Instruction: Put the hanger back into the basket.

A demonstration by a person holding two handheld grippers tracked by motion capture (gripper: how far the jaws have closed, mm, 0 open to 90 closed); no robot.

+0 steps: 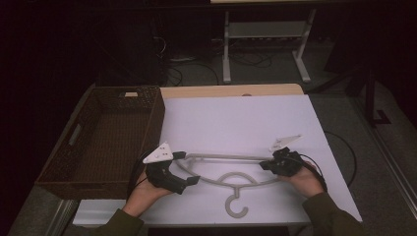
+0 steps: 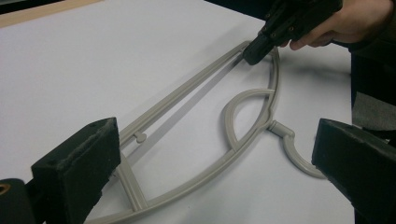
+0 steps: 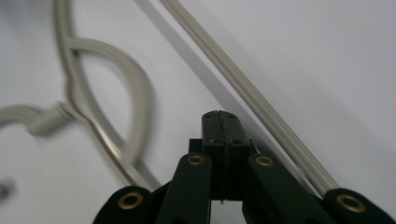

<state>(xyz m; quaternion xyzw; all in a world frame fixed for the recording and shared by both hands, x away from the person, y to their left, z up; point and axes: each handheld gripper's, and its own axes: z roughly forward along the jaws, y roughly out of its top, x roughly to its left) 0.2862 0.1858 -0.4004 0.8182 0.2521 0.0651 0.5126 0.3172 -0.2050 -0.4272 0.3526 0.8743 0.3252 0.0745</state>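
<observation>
High view has my wide left claw [image 1: 193, 167] straddling one hanger [image 1: 223, 169] end, closed right claw [image 1: 264, 165] at the other; lifting toward the basket [image 1: 105, 184] remains.

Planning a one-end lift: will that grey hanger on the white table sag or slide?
The hanger looks like thin moulded plastic, so probably light and fairly stiff, flexing slightly. Lying flat on the smooth white table, it would likely slide or pivot when pushed, not roll.

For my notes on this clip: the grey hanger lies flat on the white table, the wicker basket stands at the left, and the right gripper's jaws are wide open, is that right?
Not quite: the right gripper has its jaws shut, pads pressed together with nothing between them, as the right gripper view shows. The hanger and the basket are as you say.
</observation>
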